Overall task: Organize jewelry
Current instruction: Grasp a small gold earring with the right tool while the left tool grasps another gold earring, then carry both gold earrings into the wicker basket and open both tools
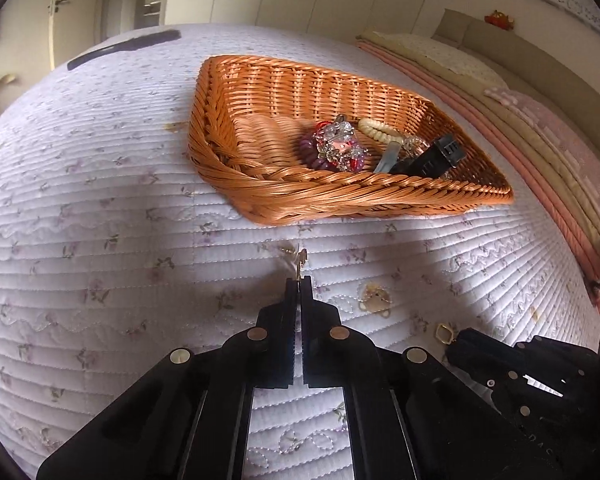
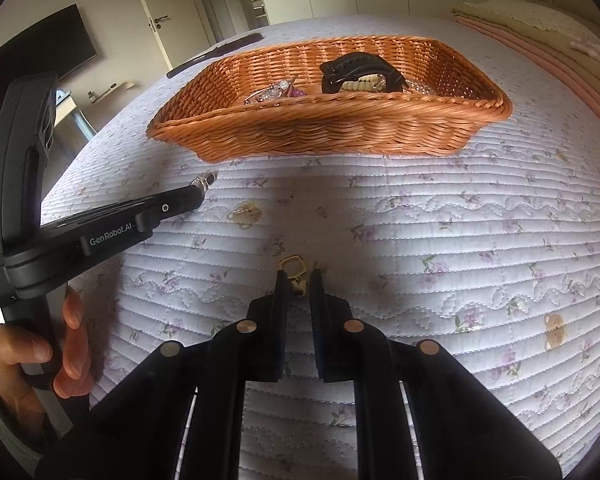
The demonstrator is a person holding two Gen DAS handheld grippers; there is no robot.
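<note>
A wicker basket (image 1: 284, 196) (image 2: 332, 128) sits on the quilted bed and holds a beaded bracelet (image 1: 336, 148), a cream spiral hair tie (image 1: 380, 130) and a black hair claw (image 2: 360, 68). My left gripper (image 1: 299, 280) is shut on a small gold earring (image 1: 299, 258) just above the quilt; it shows in the right wrist view (image 2: 200, 192) with the dark-stoned earring (image 2: 207, 179) at its tip. My right gripper (image 2: 299, 276) is narrowly open around a gold diamond-shaped earring (image 2: 294, 268) lying on the quilt, also in the left wrist view (image 1: 444, 332).
A gold bear-shaped piece (image 1: 376, 298) (image 2: 246, 212) lies on the quilt between the grippers. Another bear-shaped mark (image 2: 554, 330) shows at right. Folded pink and beige bedding (image 1: 500, 92) lies beyond the basket. A dark strip (image 1: 124, 48) lies at the bed's far edge.
</note>
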